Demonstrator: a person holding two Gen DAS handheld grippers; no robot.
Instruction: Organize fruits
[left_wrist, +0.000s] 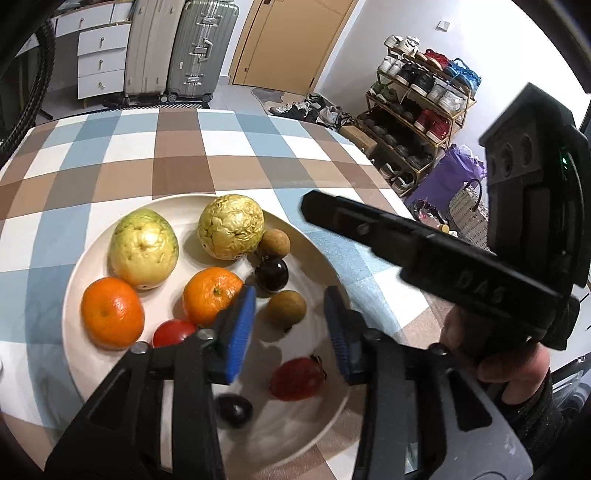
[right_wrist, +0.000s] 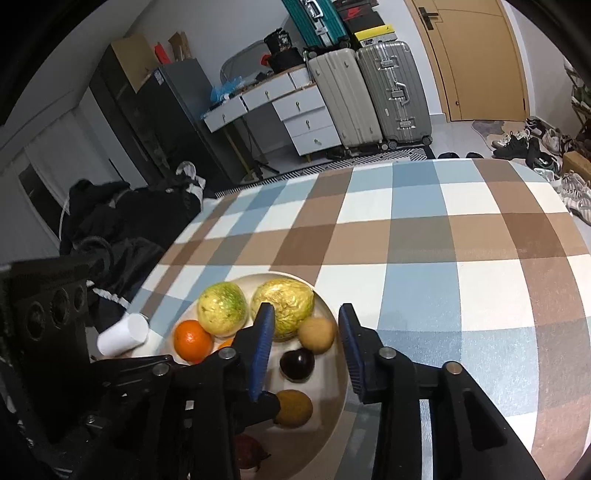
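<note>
A white plate (left_wrist: 74, 295) on the checked tablecloth holds two yellow-green guavas (left_wrist: 144, 247), two oranges (left_wrist: 110, 312), brown longans (left_wrist: 286, 308), dark grapes (left_wrist: 271, 274) and two red tomatoes (left_wrist: 297, 378). My left gripper (left_wrist: 290, 325) is open and empty, hovering over the plate just this side of a longan. My right gripper (right_wrist: 306, 350) is open and empty above the plate's right side (right_wrist: 341, 373), over a dark grape (right_wrist: 297, 363) and a longan (right_wrist: 293, 408). The right gripper's body (left_wrist: 424, 247) reaches in from the right in the left wrist view.
A white cup (right_wrist: 123, 334) lies on its side by the plate's left edge. The checked table (right_wrist: 424, 236) stretches beyond the plate. Suitcases (right_wrist: 369, 92), drawers, a door and a shoe rack (left_wrist: 417, 110) stand around the room.
</note>
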